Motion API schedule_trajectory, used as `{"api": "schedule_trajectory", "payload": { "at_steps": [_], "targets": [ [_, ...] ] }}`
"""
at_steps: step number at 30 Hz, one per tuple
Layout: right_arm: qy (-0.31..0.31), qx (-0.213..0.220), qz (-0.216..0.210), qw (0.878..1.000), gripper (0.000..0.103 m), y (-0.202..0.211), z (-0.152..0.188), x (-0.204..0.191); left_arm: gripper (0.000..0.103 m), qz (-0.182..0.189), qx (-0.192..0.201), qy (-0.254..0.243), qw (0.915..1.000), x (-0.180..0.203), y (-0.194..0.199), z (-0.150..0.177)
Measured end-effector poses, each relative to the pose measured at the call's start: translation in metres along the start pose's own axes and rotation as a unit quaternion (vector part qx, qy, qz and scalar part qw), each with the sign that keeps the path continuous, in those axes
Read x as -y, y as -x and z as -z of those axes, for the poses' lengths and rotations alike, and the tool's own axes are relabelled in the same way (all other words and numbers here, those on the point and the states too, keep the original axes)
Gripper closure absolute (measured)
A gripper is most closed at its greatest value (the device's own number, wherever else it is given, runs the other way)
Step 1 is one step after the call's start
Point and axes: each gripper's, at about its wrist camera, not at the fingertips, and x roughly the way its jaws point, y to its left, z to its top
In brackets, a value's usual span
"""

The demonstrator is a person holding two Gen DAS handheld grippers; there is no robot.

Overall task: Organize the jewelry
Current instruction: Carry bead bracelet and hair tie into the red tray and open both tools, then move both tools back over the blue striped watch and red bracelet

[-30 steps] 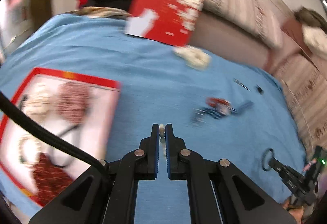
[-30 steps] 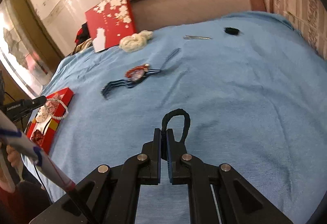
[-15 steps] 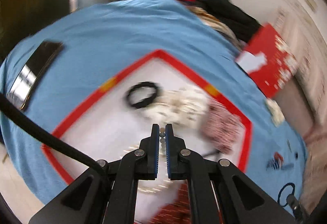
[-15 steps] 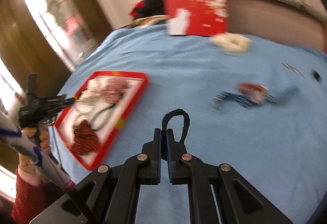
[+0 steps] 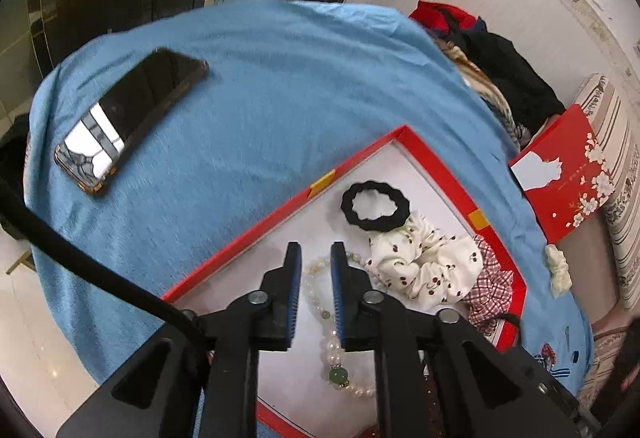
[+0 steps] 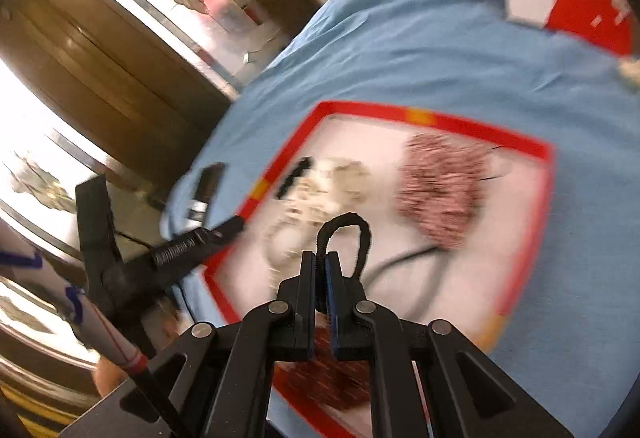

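Note:
A red-rimmed white tray (image 5: 362, 154) lies on the blue cloth. In it are a black hair tie (image 5: 375, 205), a white cherry-print scrunchie (image 5: 424, 270), a red checked scrunchie (image 5: 494, 290) and a pearl bracelet with a green bead (image 5: 334, 354). My left gripper (image 5: 312, 262) is open just above the bracelet and holds nothing. My right gripper (image 6: 321, 262) is shut on a black hair tie loop (image 6: 346, 234) and hovers over the tray (image 6: 424, 118), which is blurred in the right wrist view. The left gripper shows there at the tray's left rim (image 6: 236, 226).
A black phone (image 5: 132, 114) lies on the cloth left of the tray. A red box lid (image 5: 560, 174) leans at the back right by a pile of dark clothes (image 5: 500, 78). A white scrunchie (image 5: 558, 274) and a blue-red item (image 5: 548, 358) lie right of the tray.
My left gripper swung over the tray, opened and left the pearl bracelet lying in it. My right gripper carried the black hair tie from the open cloth to above the tray.

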Motion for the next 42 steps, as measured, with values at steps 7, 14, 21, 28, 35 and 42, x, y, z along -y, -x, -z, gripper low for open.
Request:
{"api": "schedule_trajectory", "payload": {
  "at_steps": [7,14,21,28,35,42],
  "targets": [
    [0.027,-0.024,0.113,0.993,0.070,-0.029,0.004,0.013,0.087,0.008,0.017,0.003,0.9998,-0.002,0.009,-0.003],
    [0.113,0.038,0.153,0.981,0.055,-0.007,0.000,-0.030,0.080,-0.003,0.052,0.020,0.9984,-0.002,0.022,-0.006],
    [0.156,-0.053,0.140,0.976,0.082,-0.085,-0.012,-0.051,0.079,-0.033,0.072,0.055,0.9954,-0.018,0.026,-0.009],
    [0.116,-0.042,0.182,0.976,0.082,-0.106,-0.044,-0.032,0.079,-0.038,0.059,0.047,0.9964,-0.016,0.015,-0.011],
    [0.102,0.021,0.167,0.981,0.064,-0.013,-0.030,-0.013,0.077,-0.030,0.058,0.009,0.9978,0.009,0.016,-0.002],
    [0.017,0.079,0.219,0.972,0.059,0.125,0.022,0.077,0.071,0.015,0.050,-0.081,0.9953,0.070,0.026,0.035]
  ]
}}
